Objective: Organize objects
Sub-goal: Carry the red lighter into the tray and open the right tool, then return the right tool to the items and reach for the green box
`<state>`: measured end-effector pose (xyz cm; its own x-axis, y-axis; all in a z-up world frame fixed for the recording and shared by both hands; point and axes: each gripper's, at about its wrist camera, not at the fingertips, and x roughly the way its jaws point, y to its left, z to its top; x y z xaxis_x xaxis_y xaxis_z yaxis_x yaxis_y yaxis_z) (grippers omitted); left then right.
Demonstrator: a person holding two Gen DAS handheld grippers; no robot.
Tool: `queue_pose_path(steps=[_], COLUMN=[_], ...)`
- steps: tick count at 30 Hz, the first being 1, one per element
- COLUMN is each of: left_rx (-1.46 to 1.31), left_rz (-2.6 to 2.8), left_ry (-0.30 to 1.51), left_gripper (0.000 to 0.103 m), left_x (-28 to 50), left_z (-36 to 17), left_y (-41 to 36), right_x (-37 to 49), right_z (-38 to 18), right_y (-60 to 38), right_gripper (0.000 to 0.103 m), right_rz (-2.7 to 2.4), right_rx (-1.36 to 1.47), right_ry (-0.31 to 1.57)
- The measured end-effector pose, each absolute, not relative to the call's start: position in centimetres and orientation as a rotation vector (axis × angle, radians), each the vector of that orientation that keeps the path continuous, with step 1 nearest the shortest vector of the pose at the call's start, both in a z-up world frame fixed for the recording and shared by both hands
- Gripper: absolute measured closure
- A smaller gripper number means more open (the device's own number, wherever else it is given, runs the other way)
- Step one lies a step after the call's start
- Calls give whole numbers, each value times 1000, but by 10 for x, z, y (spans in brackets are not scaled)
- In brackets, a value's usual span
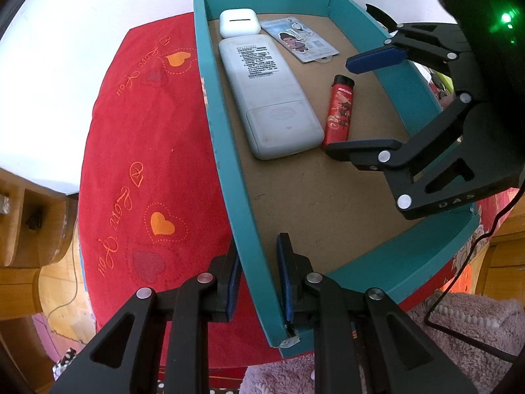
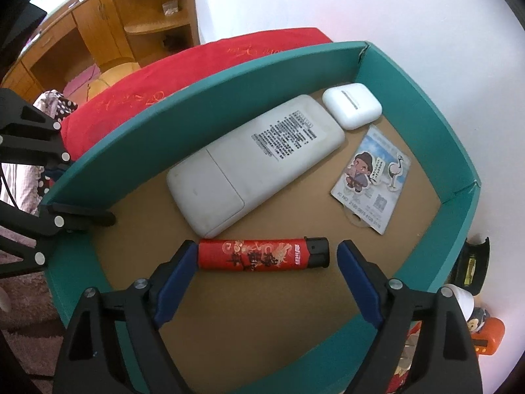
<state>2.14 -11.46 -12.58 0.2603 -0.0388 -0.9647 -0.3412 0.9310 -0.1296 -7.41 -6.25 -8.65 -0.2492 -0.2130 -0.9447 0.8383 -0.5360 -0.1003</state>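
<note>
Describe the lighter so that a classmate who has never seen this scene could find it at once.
Find the teal tray on the red cushion. On its brown floor, beside the long white remote, lies the lighter. It alone is red, a small stick with a black cap.

Remote (image 2: 256,161), lighter (image 2: 262,255), card (image 2: 372,177), earbud case (image 2: 351,105) in box (image 2: 197,98).

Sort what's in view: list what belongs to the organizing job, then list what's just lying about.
Job:
teal tray
white remote
earbud case
cartoon card
red lighter
left tongs, shut on the tray wall
right tongs, open over the lighter

Lying about:
red cushion
wooden shelves
pink fluffy fabric
</note>
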Motion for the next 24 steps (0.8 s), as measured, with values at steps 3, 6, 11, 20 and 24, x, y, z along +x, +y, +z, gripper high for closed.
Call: queue_pose_path(steps=[3,6,11,20,24], left_rx=[-348,-355,-369,-395,-405], left_rz=[217,226,243,275,288], left_ry=[1296,1295,1292,1286,1283], left_gripper=[83,83,83,83,83], left_x=[21,21,21,22,23], left_z=[-126,-126,-126,-126,-126], left_y=[-114,-115,-115,-115,-115], right_x=[-71,-70,-64,-63,-65], right_z=[-82,-77,-65,-34,-23], right_y=[-60,-55,-40,0,17], right_gripper=[15,15,15,15,15], right_rz=[-1877,-1887,-1933,-2072,-2137], right_rx=[1264,1257,1252,1250,1259], right_ry=[802,798,733,560,466])
